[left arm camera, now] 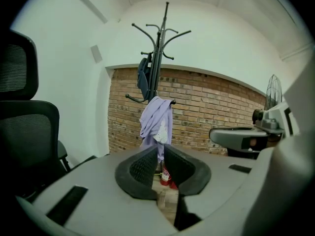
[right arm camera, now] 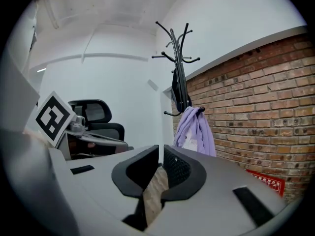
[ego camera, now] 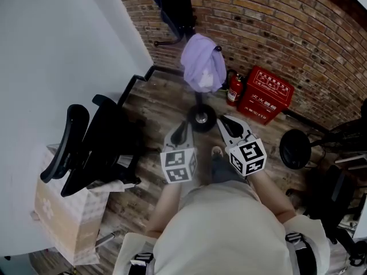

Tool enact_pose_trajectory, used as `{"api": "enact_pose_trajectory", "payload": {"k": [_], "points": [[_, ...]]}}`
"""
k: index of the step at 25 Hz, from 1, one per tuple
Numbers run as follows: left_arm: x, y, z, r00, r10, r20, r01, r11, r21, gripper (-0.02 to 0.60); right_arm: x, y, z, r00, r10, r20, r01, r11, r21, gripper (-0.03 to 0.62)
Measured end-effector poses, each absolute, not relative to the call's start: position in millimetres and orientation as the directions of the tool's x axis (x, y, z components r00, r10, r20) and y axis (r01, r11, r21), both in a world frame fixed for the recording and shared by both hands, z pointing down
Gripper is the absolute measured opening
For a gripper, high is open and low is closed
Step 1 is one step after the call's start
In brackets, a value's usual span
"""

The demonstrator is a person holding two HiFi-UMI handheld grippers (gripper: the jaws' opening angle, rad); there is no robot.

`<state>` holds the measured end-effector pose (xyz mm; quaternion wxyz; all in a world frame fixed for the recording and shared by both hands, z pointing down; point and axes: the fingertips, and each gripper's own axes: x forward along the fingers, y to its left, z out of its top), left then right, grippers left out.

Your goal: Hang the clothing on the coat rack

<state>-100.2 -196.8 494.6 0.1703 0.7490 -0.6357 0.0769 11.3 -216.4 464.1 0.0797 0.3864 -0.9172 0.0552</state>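
Left hand-held gripper (ego camera: 183, 126), right hand-held gripper (ego camera: 225, 122) slit-open, empty (wood floor (ego camera: 166, 102) ahead); garment (ego camera: 203, 67) on coat rack (left arm camera: 158, 53).

— The head view?
— High up, looking steeply down at the floor (ego camera: 163, 99).
— The gripper views?
— Low, nearly level, facing the coat rack (left arm camera: 158, 58), well off. All three share it.

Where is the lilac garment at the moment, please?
In the head view the lilac garment hangs at top centre on a low hook of the coat rack, against the brick wall, just left of the red fire extinguisher.
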Motion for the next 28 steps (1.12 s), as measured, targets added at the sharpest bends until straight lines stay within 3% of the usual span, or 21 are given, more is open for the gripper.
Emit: {"api": "enact_pose_trajectory", "payload": {"k": [28], "points": [[-112,-132,496,0.223,-0.923,0.312,-0.97,-0.18,0.161,0.012,-5,-152,461,-0.682,-0.715,0.156,-0.73,0.68,-0.068,-0.002]]}}
